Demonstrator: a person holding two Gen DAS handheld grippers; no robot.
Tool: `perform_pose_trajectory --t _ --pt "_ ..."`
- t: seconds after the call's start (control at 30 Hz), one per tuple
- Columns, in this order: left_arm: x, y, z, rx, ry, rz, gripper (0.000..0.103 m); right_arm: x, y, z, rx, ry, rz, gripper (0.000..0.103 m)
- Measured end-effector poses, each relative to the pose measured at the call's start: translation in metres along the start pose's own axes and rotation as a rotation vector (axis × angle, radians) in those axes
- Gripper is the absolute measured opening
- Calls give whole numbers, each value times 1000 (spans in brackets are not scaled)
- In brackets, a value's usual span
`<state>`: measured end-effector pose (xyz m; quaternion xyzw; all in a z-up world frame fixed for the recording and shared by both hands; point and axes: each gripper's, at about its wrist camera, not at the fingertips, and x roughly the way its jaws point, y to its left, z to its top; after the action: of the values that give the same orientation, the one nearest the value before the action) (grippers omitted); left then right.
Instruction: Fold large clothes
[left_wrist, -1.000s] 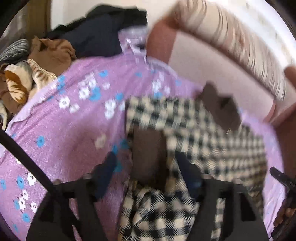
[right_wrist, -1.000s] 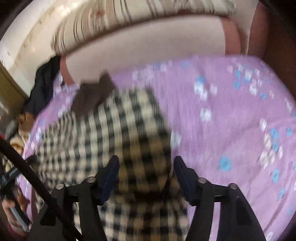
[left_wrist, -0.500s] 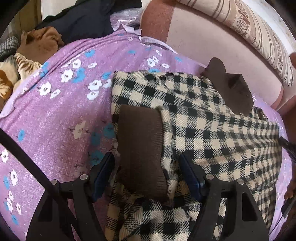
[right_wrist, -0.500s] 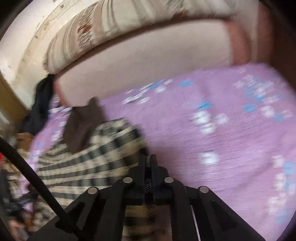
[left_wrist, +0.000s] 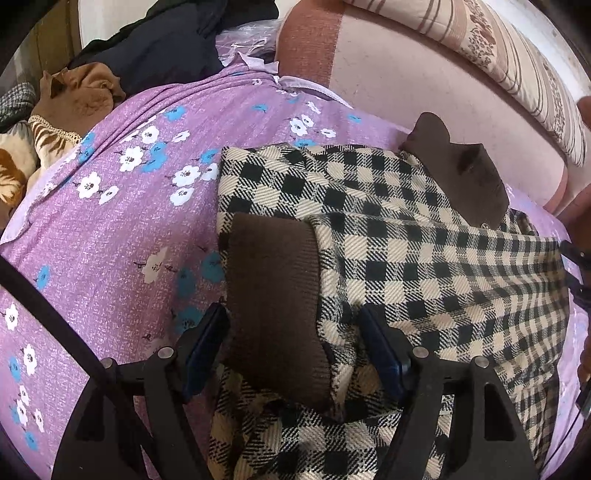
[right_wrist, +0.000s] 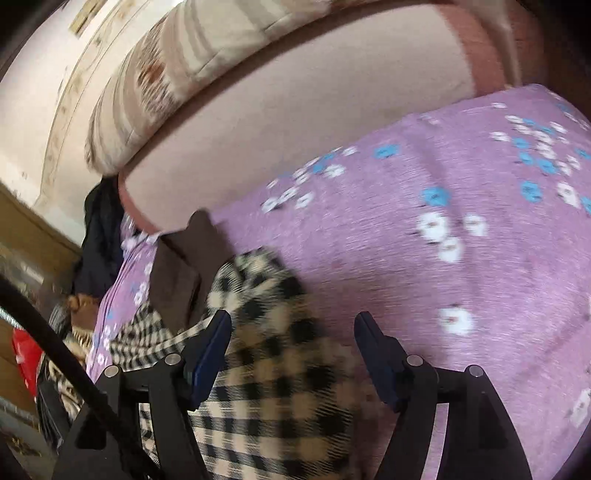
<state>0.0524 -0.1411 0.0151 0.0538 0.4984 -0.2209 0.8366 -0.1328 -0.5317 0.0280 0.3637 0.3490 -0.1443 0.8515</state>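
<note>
A purple bedsheet (left_wrist: 110, 229) printed with white and blue flowers covered the bed and filled most of both views. Behind it ran a pale pink headboard (left_wrist: 424, 85) with a darker band at its end, and a striped pillow (left_wrist: 517, 55) lay along its top. On the sheet lay the checked jacket (left_wrist: 406, 258), black and cream, spread flat towards the headboard side of the bed, with one sleeve folded across its front. A heap of other clothes (left_wrist: 155, 48), dark blue and brown, was piled at the far corner of the bed, well apart from the jacket. The jacket's brown collar (left_wrist: 458, 166) lay at the end nearest the headboard, touching it or just short of it. The brown ribbed cuff (left_wrist: 273, 295) of the folded sleeve rested on the checked cloth between the fingers of the left gripper (left_wrist: 291, 350), whose jaws stood spread wide on either side of the cuff, not squeezing it. The right gripper (right_wrist: 291, 354) likewise had its jaws spread apart, its left finger over the edge of the jacket (right_wrist: 266, 369) and its right finger above bare sheet (right_wrist: 443, 258); this view was blurred, so I could not tell whether the fingers touched the cloth.
</note>
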Motion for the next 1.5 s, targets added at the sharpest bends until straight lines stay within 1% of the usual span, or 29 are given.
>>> perform_pose_trajectory --t 0.03,0.07,0.1,0.17,0.2,0.27,0.33,0.4,0.43,0.5,0.53,0.57,0.63,0.73,0.77,0.8,0.83,0.87,0.9,0.93,1.03,1.13,1.2,1.23,1.27,1.37,1.4,1.47,1.5 --pt "0 0 0 0 0 -1 73 4 8 -1 -38 13 1 30" --pt "1 1 0 0 -1 -3 75 7 13 -5 -76 20 -41 5" --pt "1 1 0 2 -2 -4 75 5 16 -7 -98 1 -72 5" --pt "3 -1 0 7 -7 -5 80 2 13 -14 -103 -54 -97 4" --pt "3 -3 -1 13 -11 -3 81 5 8 -16 -92 -55 -123 4" --pt "5 -5 -1 29 -14 9 82 20 -4 -22 -63 -10 -146 4" --pt "5 -5 -1 35 -17 12 82 20 -1 -23 -77 -23 -154 4" --pt "5 -5 -1 32 -18 13 82 11 4 -21 -91 -36 -156 5" --pt "5 -6 -1 33 -19 16 82 7 6 -19 -92 -42 -162 11" --pt "4 -6 -1 35 -21 21 82 -13 9 -22 -102 -75 -188 27" --pt "4 -6 -1 34 -21 21 82 -18 9 -23 -109 -83 -191 39" --pt "4 -6 -1 33 -21 21 82 -25 11 -25 -120 -91 -185 42" --pt "4 -6 -1 32 -22 23 83 -28 15 -27 -131 -79 -180 42" --pt "3 -5 -2 30 -25 24 84 -23 20 -29 -134 -59 -148 42" --pt "3 -5 -2 29 -27 25 85 -19 20 -31 -146 -55 -157 42" --pt "4 -4 -2 29 -29 27 86 -10 20 -33 -155 -42 -197 42" --pt "4 -4 -3 28 -33 29 88 1 17 -34 -154 -26 -236 37" --pt "5 -4 -3 29 -36 32 91 20 9 -36 -158 3 -293 37" --pt "6 -5 -3 35 -39 37 91 26 3 -38 -155 4 -295 37" --pt "6 -5 -3 39 -40 41 91 20 2 -39 -150 -42 -284 37" --pt "5 -4 -3 34 -42 39 91 7 10 -39 -154 -16 -295 38" --pt "0 -3 -4 27 -43 47 91 -21 22 -51 -195 -13 -292 40" --pt "-6 -4 -7 31 -51 57 91 -42 31 -67 -220 -15 -267 49" --pt "-11 -5 -9 35 -57 63 91 -51 34 -76 -228 -8 -250 57" --pt "-15 -6 -11 39 -63 67 91 -54 35 -81 -231 -3 -246 59" --pt "-31 -8 -20 49 -79 72 91 -52 34 -103 -255 41 -250 59" --pt "-39 -9 -24 53 -79 68 91 -44 30 -109 -263 67 -275 59" --pt "-52 -13 -31 73 -78 66 91 -28 17 -119 -252 137 -355 60" --pt "-59 -15 -35 90 -83 65 91 -30 12 -121 -235 138 -352 60"
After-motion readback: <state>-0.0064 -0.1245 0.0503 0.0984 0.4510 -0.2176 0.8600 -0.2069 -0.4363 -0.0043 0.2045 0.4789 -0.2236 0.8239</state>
